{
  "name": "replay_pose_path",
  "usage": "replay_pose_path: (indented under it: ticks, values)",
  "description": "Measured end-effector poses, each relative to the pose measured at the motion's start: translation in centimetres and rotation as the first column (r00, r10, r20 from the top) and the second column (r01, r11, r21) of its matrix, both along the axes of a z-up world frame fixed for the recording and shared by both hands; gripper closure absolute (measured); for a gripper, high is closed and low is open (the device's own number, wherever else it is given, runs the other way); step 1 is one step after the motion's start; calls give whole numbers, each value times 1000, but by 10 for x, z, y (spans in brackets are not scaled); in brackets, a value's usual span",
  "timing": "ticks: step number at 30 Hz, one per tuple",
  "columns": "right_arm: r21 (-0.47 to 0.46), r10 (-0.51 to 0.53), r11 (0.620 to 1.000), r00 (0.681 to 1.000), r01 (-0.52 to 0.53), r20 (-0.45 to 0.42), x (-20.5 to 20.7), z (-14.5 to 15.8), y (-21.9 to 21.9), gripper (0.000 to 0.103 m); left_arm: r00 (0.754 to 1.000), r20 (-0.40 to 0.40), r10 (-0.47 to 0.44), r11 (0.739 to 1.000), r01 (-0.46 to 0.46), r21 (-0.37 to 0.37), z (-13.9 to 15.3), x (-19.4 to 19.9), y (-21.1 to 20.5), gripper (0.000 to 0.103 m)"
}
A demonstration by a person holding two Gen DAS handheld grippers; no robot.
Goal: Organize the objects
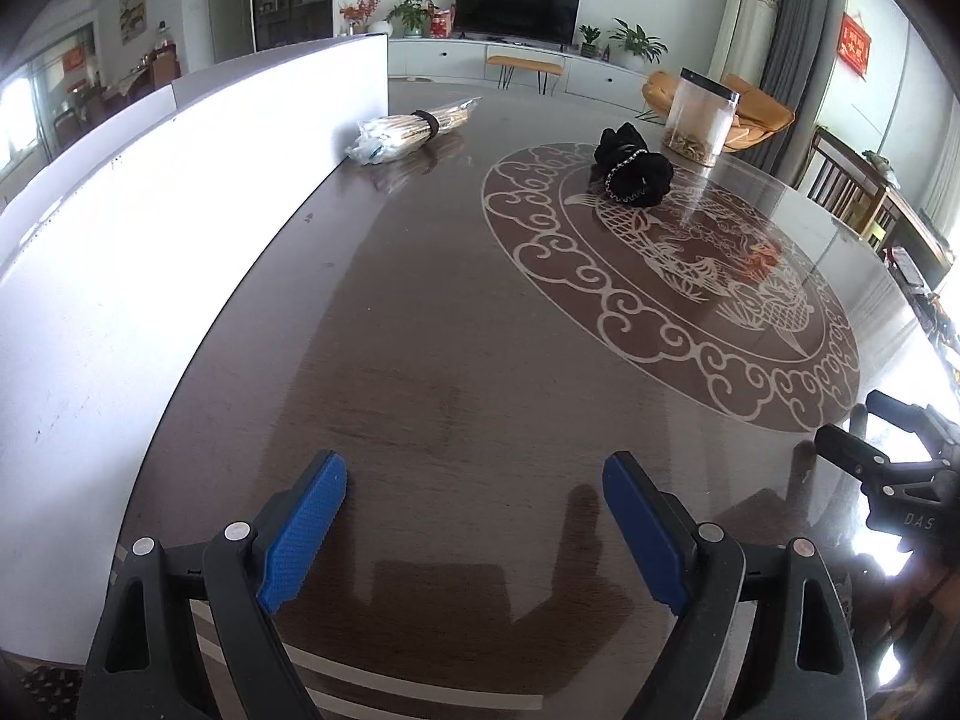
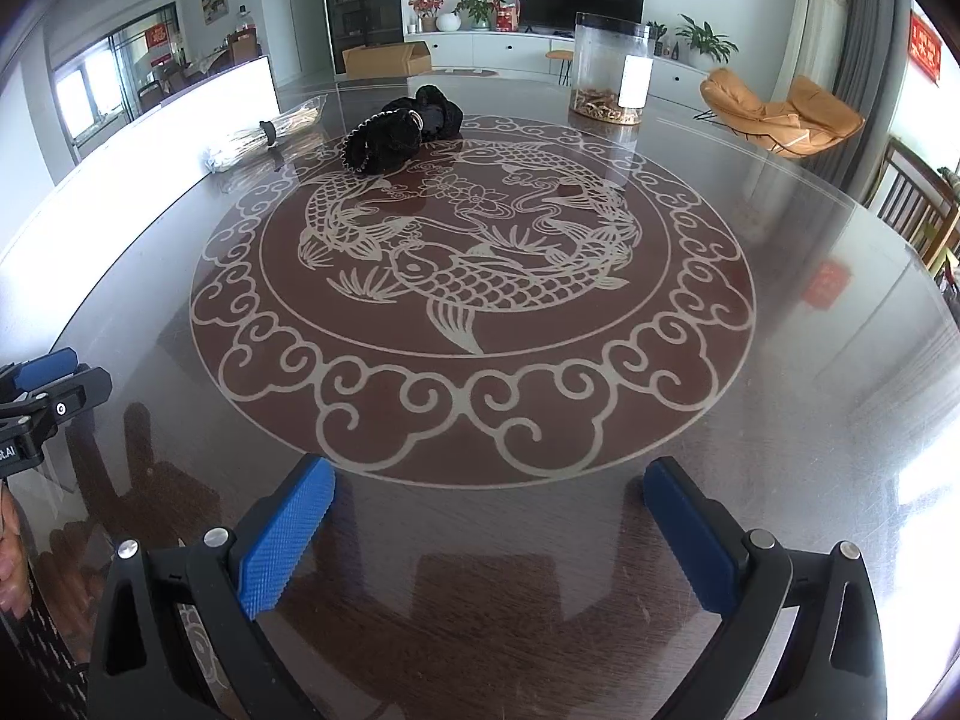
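A black cloth pouch with a silver chain (image 1: 633,171) (image 2: 399,132) lies on the far part of the round brown table (image 1: 450,330) (image 2: 810,420). A clear jar with bits at its bottom (image 1: 699,117) (image 2: 609,75) stands behind it. A banded bundle of sticks in plastic wrap (image 1: 414,129) (image 2: 264,135) lies at the far left by a white board (image 1: 150,228). My left gripper (image 1: 474,531) and right gripper (image 2: 489,537) are both open and empty, low over the near table, far from all objects.
The white board (image 2: 198,114) stands along the table's left side. A fish pattern (image 2: 468,252) fills the table centre. The right gripper's body shows at the right edge of the left wrist view (image 1: 888,468). Wooden chairs (image 2: 918,204) stand at the right.
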State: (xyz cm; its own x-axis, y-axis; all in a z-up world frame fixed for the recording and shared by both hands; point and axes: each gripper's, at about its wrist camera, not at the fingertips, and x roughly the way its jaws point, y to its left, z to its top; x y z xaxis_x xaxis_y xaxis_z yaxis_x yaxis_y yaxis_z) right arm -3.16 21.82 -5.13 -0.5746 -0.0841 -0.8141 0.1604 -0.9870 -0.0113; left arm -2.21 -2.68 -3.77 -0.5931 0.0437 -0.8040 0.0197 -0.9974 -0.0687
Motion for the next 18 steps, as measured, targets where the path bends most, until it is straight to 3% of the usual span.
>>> replay_pose_path:
  ticks: [6, 10, 13, 18]
  values:
    - [0, 0, 1000, 1000, 0, 0, 0, 0, 0, 0, 1000, 11, -14, 997, 15, -73, -2, 1, 9, 15]
    - [0, 0, 1000, 1000, 0, 0, 0, 0, 0, 0, 1000, 16, -13, 997, 14, -72, -2, 1, 8, 10]
    - [0, 0, 1000, 1000, 0, 0, 0, 0, 0, 0, 1000, 29, 5, 997, -3, -73, -4, -1, 5, 0]
    - [0, -1, 1000, 1000, 1, 0, 0, 0, 0, 0, 1000, 28, 5, 997, -3, -73, -5, -1, 5, 0]
